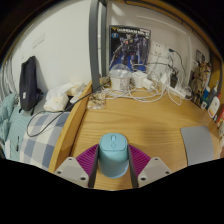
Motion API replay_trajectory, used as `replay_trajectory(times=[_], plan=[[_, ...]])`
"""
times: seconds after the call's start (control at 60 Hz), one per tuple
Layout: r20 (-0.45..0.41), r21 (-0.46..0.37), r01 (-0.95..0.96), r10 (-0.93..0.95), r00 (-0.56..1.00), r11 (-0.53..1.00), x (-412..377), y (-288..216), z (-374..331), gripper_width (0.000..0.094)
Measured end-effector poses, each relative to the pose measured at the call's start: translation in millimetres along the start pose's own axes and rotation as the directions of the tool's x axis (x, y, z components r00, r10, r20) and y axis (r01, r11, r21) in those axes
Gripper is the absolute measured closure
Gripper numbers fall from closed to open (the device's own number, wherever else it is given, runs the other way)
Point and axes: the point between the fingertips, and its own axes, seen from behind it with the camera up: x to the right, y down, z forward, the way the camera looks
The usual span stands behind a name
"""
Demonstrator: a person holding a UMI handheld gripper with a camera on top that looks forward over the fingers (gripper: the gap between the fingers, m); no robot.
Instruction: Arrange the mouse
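A light blue computer mouse [114, 153] sits between my two fingers, its front pointing away over the wooden desk [140, 122]. My gripper [113, 163] has its magenta pads [87, 157] pressed against both sides of the mouse. The mouse appears held just above the desk's near part. The mouse's rear end is hidden behind the gripper body.
A grey mouse mat [198, 142] lies on the desk to the right. At the back stand a plastic cup [120, 80], white cables [152, 88], a poster box [129, 48] and a monitor post [96, 45]. A bed with a black bag [29, 82] lies to the left.
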Motion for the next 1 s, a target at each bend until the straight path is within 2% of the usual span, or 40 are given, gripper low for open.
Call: replay_trajectory(times=[0.033, 0.067, 0.083, 0.1, 0.15, 0.183, 0.2, 0.433, 0.567, 0.717, 0.817, 0.933, 1.0], plan=[[0.000, 0.007, -0.002, 0.002, 1.000, 1.000, -3, 2, 0, 0.0423], [-0.004, 0.014, -0.012, 0.013, 1.000, 1.000, -9, -1, 6, 0.0486], [0.003, 0.017, -0.016, 0.016, 1.000, 1.000, -4, 3, 0, 0.0448], [0.006, 0.022, -0.017, 0.017, 1.000, 1.000, -3, 3, -1, 0.0519], [0.013, 0.023, -0.008, 0.008, 1.000, 1.000, -2, 5, -3, 0.0566], [0.017, 0.022, -0.008, 0.008, 1.000, 1.000, -2, 5, -4, 0.0546], [0.020, 0.022, 0.002, -0.003, 1.000, 1.000, -2, 5, -4, 0.0609], [0.105, 0.007, 0.018, -0.019, 0.994, 1.000, 1, -2, -8, 0.0613], [0.116, 0.079, 0.009, -0.018, 0.993, 0.997, 19, -48, -43, 0.0612], [0.083, 0.214, -0.021, 0.003, 0.997, 0.977, 101, -129, -114, 0.0612], [0.027, 0.305, -0.008, 0.000, 1.000, 0.952, 172, -181, -162, 0.0609], [-0.049, 0.372, 0.003, 0.017, 0.999, 0.928, 259, -215, -208, 0.0610], [-0.083, 0.377, 0.007, 0.026, 0.996, 0.926, 308, -210, -216, 0.0610]])
